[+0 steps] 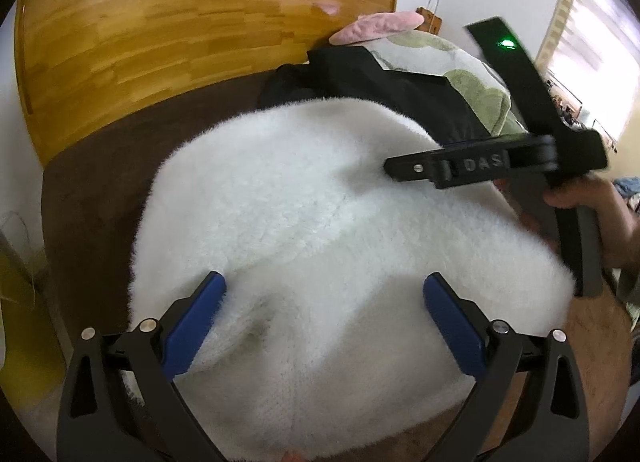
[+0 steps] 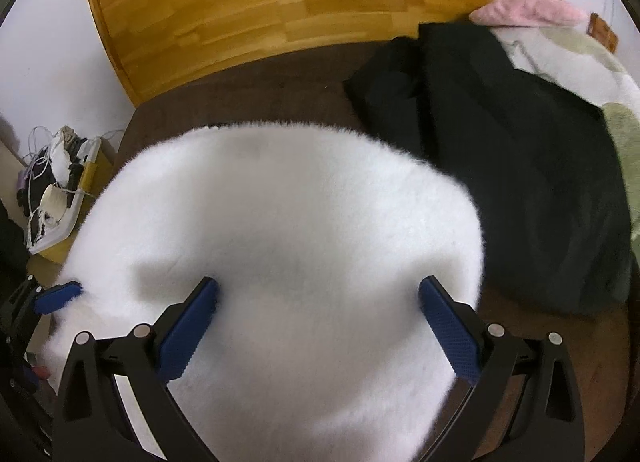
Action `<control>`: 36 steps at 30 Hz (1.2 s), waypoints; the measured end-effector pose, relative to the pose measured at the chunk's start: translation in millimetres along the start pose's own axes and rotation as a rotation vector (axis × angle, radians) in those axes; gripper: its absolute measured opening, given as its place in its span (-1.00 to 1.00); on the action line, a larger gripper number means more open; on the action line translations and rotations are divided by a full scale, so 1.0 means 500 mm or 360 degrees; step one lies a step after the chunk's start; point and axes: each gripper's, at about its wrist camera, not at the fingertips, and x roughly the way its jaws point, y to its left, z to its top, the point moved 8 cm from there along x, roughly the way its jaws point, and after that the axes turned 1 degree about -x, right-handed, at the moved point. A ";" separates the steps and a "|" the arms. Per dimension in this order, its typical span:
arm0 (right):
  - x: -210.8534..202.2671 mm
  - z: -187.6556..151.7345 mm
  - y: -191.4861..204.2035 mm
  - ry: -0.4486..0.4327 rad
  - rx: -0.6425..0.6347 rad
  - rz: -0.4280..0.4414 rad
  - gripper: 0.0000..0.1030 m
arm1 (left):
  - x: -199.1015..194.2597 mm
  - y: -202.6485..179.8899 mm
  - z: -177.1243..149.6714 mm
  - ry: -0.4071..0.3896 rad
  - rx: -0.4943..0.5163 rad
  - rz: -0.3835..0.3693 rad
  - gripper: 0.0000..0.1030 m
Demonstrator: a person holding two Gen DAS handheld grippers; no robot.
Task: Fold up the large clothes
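Observation:
A large fluffy white garment (image 1: 304, 213) lies bunched on a brown bed cover (image 1: 92, 189); it also fills the right wrist view (image 2: 288, 213). My left gripper (image 1: 324, 290) is open, its blue pads (image 1: 196, 326) spread just above the garment's near part, holding nothing. My right gripper (image 2: 318, 294) is open over the garment too, empty. The right gripper also shows side-on in the left wrist view (image 1: 394, 169), its tip at the garment's far right. The left gripper's blue fingertip (image 2: 58, 296) shows at the left edge of the right wrist view.
A black garment (image 2: 520, 165) lies on the bed to the right, also in the left wrist view (image 1: 400, 89). A wooden headboard (image 1: 160, 33) stands behind. A pink cloth (image 2: 528, 11) and a green-white blanket (image 1: 460, 61) lie far right. A cluttered tray (image 2: 60, 197) sits left of the bed.

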 end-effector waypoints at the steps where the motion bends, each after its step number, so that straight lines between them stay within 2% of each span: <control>1: -0.021 0.000 0.001 -0.0043 0.0007 -0.0016 0.89 | -0.008 0.004 0.004 -0.0006 -0.0050 -0.0012 0.87; 5: -0.109 -0.003 0.010 -0.0137 0.0009 -0.0039 0.89 | -0.050 0.019 0.019 -0.0035 -0.0201 0.0018 0.87; 8: -0.188 -0.008 0.021 -0.0199 0.0043 -0.0036 0.89 | -0.099 0.013 0.026 -0.0062 -0.0228 0.0044 0.87; 15: -0.402 -0.073 0.055 -0.0291 0.0121 -0.0087 0.89 | -0.260 -0.064 0.034 -0.0080 -0.0048 0.0163 0.87; 20: -0.569 -0.173 0.084 -0.0337 0.0195 -0.0096 0.89 | -0.381 -0.145 0.018 -0.0070 0.0065 0.0208 0.87; 24: -0.657 -0.259 0.111 -0.0333 0.0245 -0.0043 0.89 | -0.477 -0.210 -0.022 -0.0058 0.0077 0.0257 0.87; 29: -0.730 -0.362 0.150 -0.0293 0.0161 -0.0075 0.89 | -0.561 -0.274 -0.090 -0.0012 0.0047 0.0284 0.87; 36: -0.785 -0.490 0.206 -0.0210 0.0146 -0.0107 0.88 | -0.621 -0.314 -0.188 0.0104 -0.0019 0.0337 0.87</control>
